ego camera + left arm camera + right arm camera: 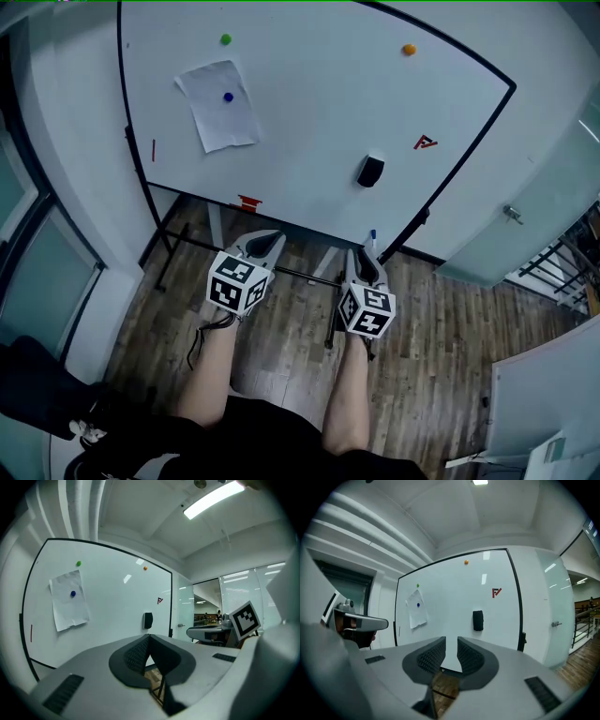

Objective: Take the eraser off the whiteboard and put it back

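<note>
A large whiteboard (309, 122) with a thin black frame filled most of the head view, standing on legs over a wood-plank floor (441, 347). A pale wall ran behind it, and a glass door (511, 187) stood to its right.

On the board's left part hung a creased sheet of paper (218, 117), pinned by a blue magnet (228, 97).

Below the board's lower edge, the person's two forearms reached forward, each with a gripper that pointed at the board and stood well apart from it. The left gripper (149, 641) had its jaws brought together, the tips meeting, with nothing between them. The right gripper (451, 648) had its jaws only a narrow gap apart, and they were empty too; through that gap only the board's lower edge and the floor showed.

The eraser (370, 171), a small black block, sat on the board's lower right part, untouched by either gripper. In the right gripper view it hung above and a little right of the jaws.

A small red mark (426, 142) lay just up and right of the eraser. A green magnet (225, 39) sat near the top left of the board and an orange magnet (409, 50) near the top right.
</note>
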